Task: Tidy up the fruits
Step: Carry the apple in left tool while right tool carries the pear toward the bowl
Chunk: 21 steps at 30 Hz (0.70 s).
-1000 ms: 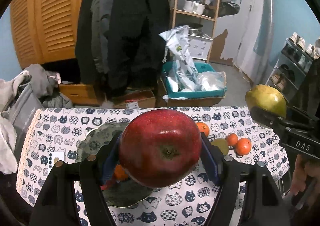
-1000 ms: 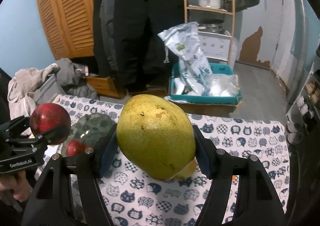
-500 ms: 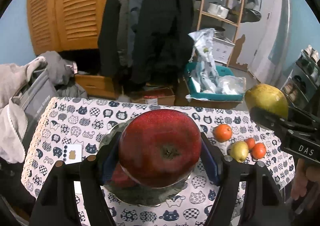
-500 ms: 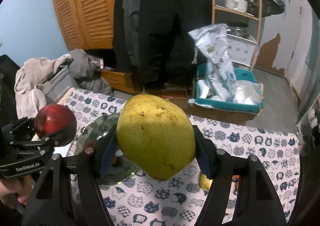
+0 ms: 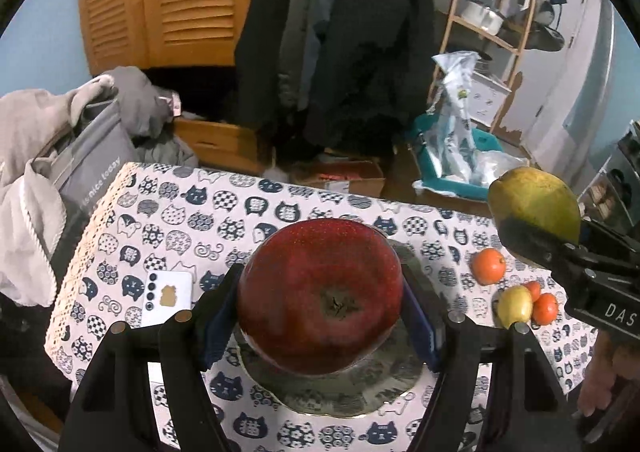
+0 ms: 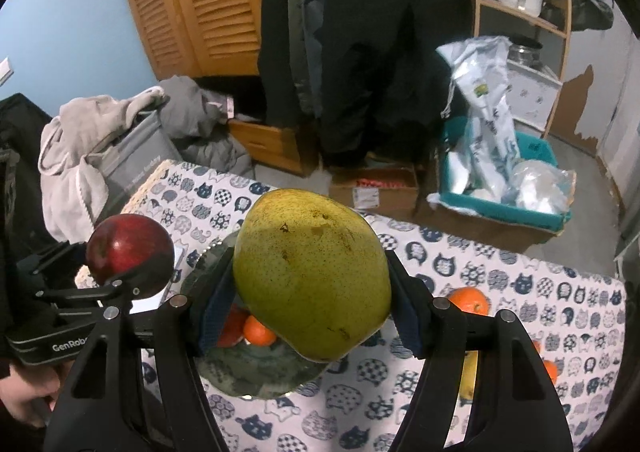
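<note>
My left gripper (image 5: pixel 320 316) is shut on a big red apple (image 5: pixel 320 296) and holds it above a grey-green patterned plate (image 5: pixel 340 392). My right gripper (image 6: pixel 308 312) is shut on a large yellow-green pear (image 6: pixel 312 276), held above the plate's right part (image 6: pixel 256 376). A small orange (image 6: pixel 258 332) and a red fruit (image 6: pixel 230 328) lie on the plate. On the cloth to the right lie an orange (image 5: pixel 487 266), a small yellow fruit (image 5: pixel 515 306) and two small oranges (image 5: pixel 545 309). The apple also shows in the right wrist view (image 6: pixel 130 256), the pear in the left (image 5: pixel 534 204).
The table has a cat-print cloth (image 5: pixel 192 220). A white phone (image 5: pixel 168 298) lies left of the plate. Grey clothes and a bag (image 5: pixel 60 156) are piled at the table's left end. Beyond the far edge are boxes (image 6: pixel 376 188), a teal bin (image 6: pixel 504 188) and hanging coats.
Both grippers have swung left over the table with their fruit. The plate now sits under the apple, and the loose oranges have slid toward the right in view.
</note>
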Motion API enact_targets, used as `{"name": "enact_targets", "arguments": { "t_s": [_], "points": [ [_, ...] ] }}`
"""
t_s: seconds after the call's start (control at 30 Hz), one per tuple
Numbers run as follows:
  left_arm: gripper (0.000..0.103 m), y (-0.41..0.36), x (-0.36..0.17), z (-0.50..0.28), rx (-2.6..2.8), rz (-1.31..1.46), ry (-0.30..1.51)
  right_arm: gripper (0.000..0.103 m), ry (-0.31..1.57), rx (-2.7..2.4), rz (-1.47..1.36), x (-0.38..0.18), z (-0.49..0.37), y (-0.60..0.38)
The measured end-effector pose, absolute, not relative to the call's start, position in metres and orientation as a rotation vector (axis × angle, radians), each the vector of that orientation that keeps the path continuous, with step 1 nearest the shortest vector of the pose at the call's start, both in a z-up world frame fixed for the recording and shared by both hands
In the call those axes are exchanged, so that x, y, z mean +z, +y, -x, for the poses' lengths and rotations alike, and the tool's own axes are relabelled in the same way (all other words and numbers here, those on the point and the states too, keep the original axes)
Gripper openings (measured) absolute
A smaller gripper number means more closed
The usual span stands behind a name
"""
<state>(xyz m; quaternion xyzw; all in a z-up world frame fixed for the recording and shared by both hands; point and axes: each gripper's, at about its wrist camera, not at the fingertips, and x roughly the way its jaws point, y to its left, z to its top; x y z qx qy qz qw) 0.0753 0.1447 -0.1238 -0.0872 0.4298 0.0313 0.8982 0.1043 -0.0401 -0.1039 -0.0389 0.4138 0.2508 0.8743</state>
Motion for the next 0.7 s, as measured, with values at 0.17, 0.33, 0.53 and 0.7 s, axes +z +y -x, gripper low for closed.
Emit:
{"name": "enact_targets", "arguments": {
  "t_s": [0.17, 0.33, 0.53, 0.7],
  "points": [
    [0.075, 0.154, -0.139, -0.087, 0.075, 0.189, 0.918, 0.07, 0.911, 0.533, 0.079, -0.124, -0.119, -0.024],
    [0.075, 0.161, -0.163, -0.101, 0.077, 0.216, 0.966, 0.07, 0.97, 0.541, 0.075, -0.149, -0.133, -0.011],
    [0.075, 0.168, -0.192, -0.117, 0.084, 0.227, 1.023, 0.07, 1.018, 0.552, 0.097, -0.176, -0.145, 0.001],
    [0.075, 0.168, -0.215, -0.127, 0.085, 0.231, 1.068, 0.07, 1.062, 0.56, 0.108, -0.197, -0.152, 0.007]
  ]
}}
